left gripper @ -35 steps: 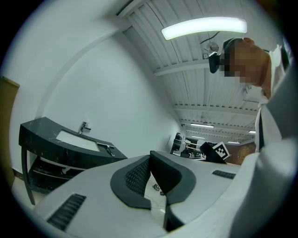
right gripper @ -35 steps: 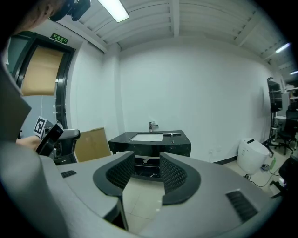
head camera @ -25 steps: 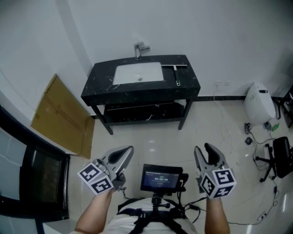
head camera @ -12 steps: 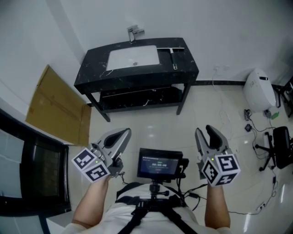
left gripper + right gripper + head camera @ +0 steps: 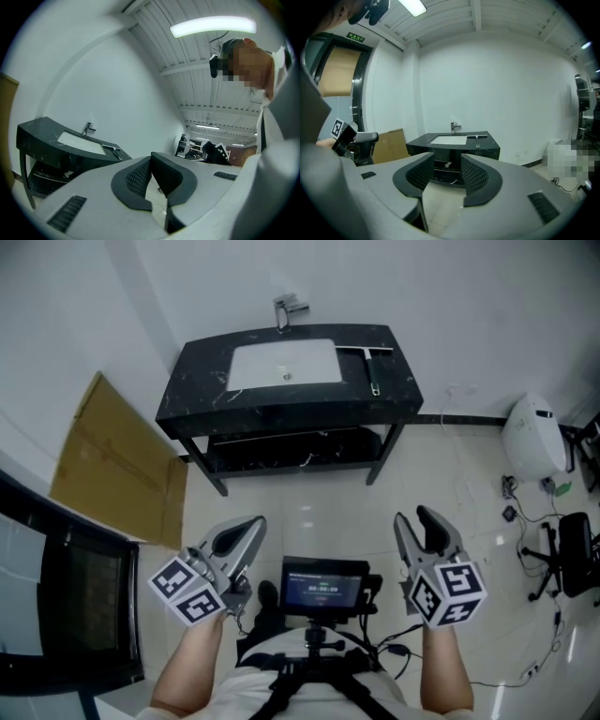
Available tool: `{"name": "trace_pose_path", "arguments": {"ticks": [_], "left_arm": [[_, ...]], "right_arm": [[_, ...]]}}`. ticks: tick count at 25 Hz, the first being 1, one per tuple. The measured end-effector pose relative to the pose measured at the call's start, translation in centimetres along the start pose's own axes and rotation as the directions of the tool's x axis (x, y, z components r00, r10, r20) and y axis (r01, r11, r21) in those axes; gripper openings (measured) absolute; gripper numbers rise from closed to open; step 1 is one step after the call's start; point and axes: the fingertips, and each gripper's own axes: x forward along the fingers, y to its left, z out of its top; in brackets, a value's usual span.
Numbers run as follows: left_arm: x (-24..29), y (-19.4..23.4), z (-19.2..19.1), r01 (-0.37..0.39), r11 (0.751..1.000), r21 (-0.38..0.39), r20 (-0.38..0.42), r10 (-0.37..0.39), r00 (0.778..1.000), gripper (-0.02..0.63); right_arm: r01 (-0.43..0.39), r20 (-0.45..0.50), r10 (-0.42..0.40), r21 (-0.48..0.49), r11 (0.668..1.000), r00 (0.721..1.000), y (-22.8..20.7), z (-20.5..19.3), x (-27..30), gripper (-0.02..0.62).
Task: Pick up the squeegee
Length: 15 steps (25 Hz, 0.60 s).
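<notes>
1. The squeegee (image 5: 372, 373) lies flat on the black counter (image 5: 197, 399), at 3 o'clock of the white basin (image 5: 284, 365), with its blade end toward the wall.
2. A faucet (image 5: 289, 310) stands at the basin's 12 o'clock.
3. A cardboard sheet (image 5: 112, 465) leans at the counter's 8 o'clock.
4. Well apart, at the counter's 5 o'clock, the right gripper (image 5: 412, 518) has its jaws wide. They have just been opening, with nothing between them.
5. At 7 o'clock, the left gripper (image 5: 251, 524) has its tips meeting and holds nothing.
</notes>
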Motion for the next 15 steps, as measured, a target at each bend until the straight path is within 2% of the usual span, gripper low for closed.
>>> {"name": "trace_pose_path", "arguments": {"ticks": [7, 15], "left_arm": [[-1.3, 7.2, 2.6, 0.033, 0.999, -0.021, 0.003, -0.033, 0.999, -0.003], [-1.8, 12.8, 5.8, 0.123, 0.992, -0.028, -0.014, -0.123, 0.992, -0.003]], "right_arm": [[0.046, -0.011, -0.046, 0.009, 0.999, 0.999, 3.6, 1.7, 5.2, 0.19], [0.121, 0.005, -0.121, 0.019, 0.992, 0.993, 7.4, 4.0, 9.0, 0.19]]}}
